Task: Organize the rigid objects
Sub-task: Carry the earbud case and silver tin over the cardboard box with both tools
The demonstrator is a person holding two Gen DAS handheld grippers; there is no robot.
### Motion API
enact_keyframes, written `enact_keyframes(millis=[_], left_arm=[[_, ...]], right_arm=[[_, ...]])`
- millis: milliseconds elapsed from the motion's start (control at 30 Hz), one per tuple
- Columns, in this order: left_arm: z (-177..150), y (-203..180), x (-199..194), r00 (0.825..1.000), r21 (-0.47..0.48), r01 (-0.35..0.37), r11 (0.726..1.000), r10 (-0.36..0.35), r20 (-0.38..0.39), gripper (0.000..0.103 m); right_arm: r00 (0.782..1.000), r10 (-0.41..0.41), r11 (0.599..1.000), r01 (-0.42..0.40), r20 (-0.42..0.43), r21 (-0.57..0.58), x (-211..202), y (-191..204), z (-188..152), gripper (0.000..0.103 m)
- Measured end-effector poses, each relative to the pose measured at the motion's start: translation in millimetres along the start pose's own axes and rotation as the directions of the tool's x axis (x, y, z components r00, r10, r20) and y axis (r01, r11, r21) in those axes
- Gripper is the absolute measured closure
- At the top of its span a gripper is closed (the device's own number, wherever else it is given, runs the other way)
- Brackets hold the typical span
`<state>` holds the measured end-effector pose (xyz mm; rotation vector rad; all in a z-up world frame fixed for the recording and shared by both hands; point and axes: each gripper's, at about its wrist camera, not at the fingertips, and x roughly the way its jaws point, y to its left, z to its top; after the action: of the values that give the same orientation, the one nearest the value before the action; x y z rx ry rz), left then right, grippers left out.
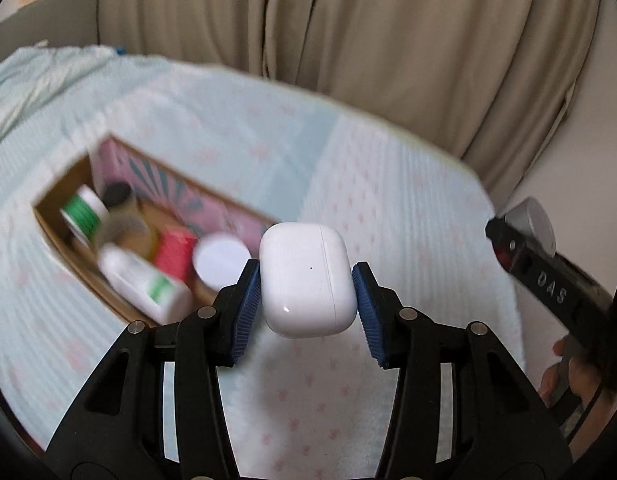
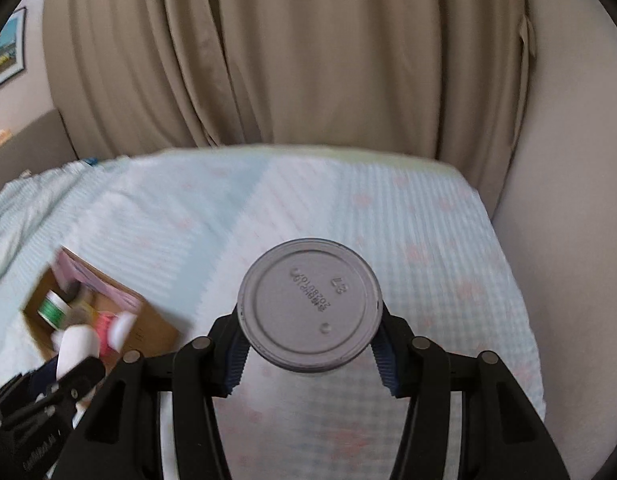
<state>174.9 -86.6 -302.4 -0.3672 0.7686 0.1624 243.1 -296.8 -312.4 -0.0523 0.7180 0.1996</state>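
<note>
Holding a small white case [image 1: 308,280] between its blue pads [image 1: 249,308], the left gripper [image 1: 306,300] is squeezed tight on both sides of it. The case is up in the air above a bed cover [image 1: 408,184] that is pale blue with little pink shapes. The right gripper [image 2: 308,350] is closed on a round grey tin [image 2: 310,306], and the flat end of the tin with printed numbers faces the camera. The tin is also up above the bed cover. A cardboard box [image 1: 68,236] sits on the bed to the left. Inside it are a white bottle [image 1: 144,280], a green and white roll [image 1: 82,212] and a red thing [image 1: 174,254], all blurry. Tan curtains [image 2: 288,52] hang behind the bed.
</note>
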Motion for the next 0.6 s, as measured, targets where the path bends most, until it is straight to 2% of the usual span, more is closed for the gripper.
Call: enact_keyframes(millis=[167,267,433,600], left_arm=[[55,33,-44,0.999,0.003,0.009,1.0,-0.009,0.041,0.06],[79,61,-59,0.999,-0.014,0.019,1.0,-0.019,0.042,0.06],[113,112,-64,0.999,-0.016,0.039,0.999,-0.038,0.022,0.06],[147,169,-52,0.996,0.038,0.078,0.996,-0.076,-0.037,0.06]], right_arm=[[0.997,0.065,0.998,-0.064,0.033,-0.011,-46,47,43,0.054],[0.993,0.106,0.994,-0.105,0.046,-0.021,-63,73,57,0.054],[0.988,0.149,0.988,-0.147,0.031,-0.052,-75,127,75,0.054],[0.987,0.155,0.988,-0.155,-0.032,0.002,-66,175,76,0.054]])
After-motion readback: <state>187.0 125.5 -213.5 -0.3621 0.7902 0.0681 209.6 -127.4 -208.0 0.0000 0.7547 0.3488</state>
